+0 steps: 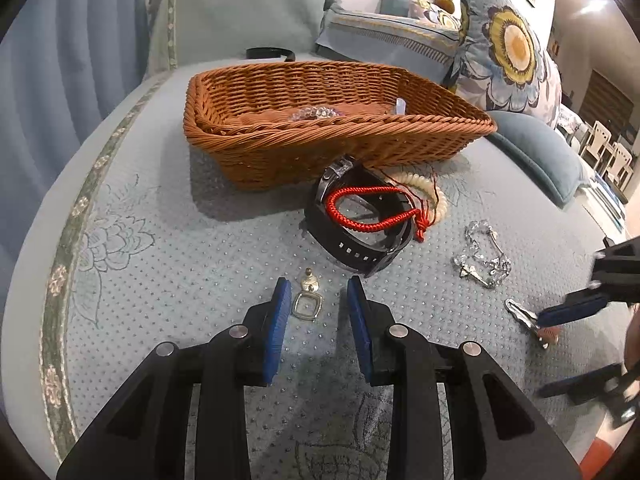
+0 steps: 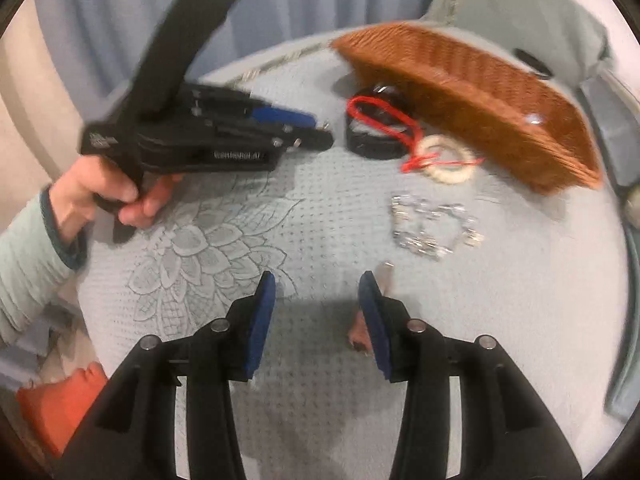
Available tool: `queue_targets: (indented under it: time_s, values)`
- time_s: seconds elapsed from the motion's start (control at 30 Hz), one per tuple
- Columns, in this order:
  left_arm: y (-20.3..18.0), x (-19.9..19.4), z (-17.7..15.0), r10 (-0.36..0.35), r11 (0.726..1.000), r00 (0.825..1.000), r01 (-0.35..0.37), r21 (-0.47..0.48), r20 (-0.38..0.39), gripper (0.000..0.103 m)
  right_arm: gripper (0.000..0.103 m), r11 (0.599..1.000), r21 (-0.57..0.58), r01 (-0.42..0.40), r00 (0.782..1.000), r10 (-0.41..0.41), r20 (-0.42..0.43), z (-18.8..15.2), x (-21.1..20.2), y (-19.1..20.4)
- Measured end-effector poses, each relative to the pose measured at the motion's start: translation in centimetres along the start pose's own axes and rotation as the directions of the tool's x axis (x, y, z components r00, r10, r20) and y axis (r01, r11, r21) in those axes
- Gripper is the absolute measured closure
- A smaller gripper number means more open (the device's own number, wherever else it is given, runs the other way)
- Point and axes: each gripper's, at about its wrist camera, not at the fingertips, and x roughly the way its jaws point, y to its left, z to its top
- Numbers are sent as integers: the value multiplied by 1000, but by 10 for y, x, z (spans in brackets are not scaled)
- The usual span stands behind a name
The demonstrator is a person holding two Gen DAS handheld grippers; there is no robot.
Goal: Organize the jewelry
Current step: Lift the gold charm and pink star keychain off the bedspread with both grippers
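My left gripper (image 1: 318, 296) stands open low over the bed cover, with a small silver pendant (image 1: 307, 305) lying loose between its blue pads. My right gripper (image 2: 318, 292) is open too; a metal hair clip (image 2: 385, 276) lies just beside its right pad, also visible as the clip (image 1: 520, 314) in the left wrist view. Ahead lie a black watch (image 1: 360, 240), a red cord bracelet (image 1: 372, 208), a cream bead bracelet (image 1: 432, 196) and a crystal bracelet (image 1: 482, 256). A wicker basket (image 1: 340, 140) behind them holds a clear bead bracelet (image 1: 316, 113).
Patterned pillows (image 1: 508, 48) and a blue cushion (image 1: 540, 148) crowd the right side of the bed. A black band (image 1: 268, 53) lies behind the basket. Blue curtains (image 1: 80, 60) hang on the left. A hand (image 2: 100, 192) holds the left gripper (image 2: 316, 130) over the quilt.
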Motion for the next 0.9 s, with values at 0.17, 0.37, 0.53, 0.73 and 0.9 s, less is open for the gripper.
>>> queue_targets:
  time_s: [0.17,0.37,0.53,0.73,0.9]
  values:
    - [-1,0,0,0,1000,1000,0,0,0,75,62,987,97,129,991,-132,28,-25,-6,-8]
    - [-2,-1,-1,6,1000,1000,-6,4,-1,75,67,961,161,224,970,-235,54,-27,13,-7]
    - [-4,2,1,16,1000,1000,-16,12,-10,74,82,943,166,290,946,-309,101,-27,20,9]
    - [-8,7,6,36,999,999,-35,22,-16,74,83,941,164,295,942,-315,113,-28,19,9]
    - [-8,0,4,65,998,998,-66,17,14,94,83,940,189,285,940,-313,138,-30,12,8]
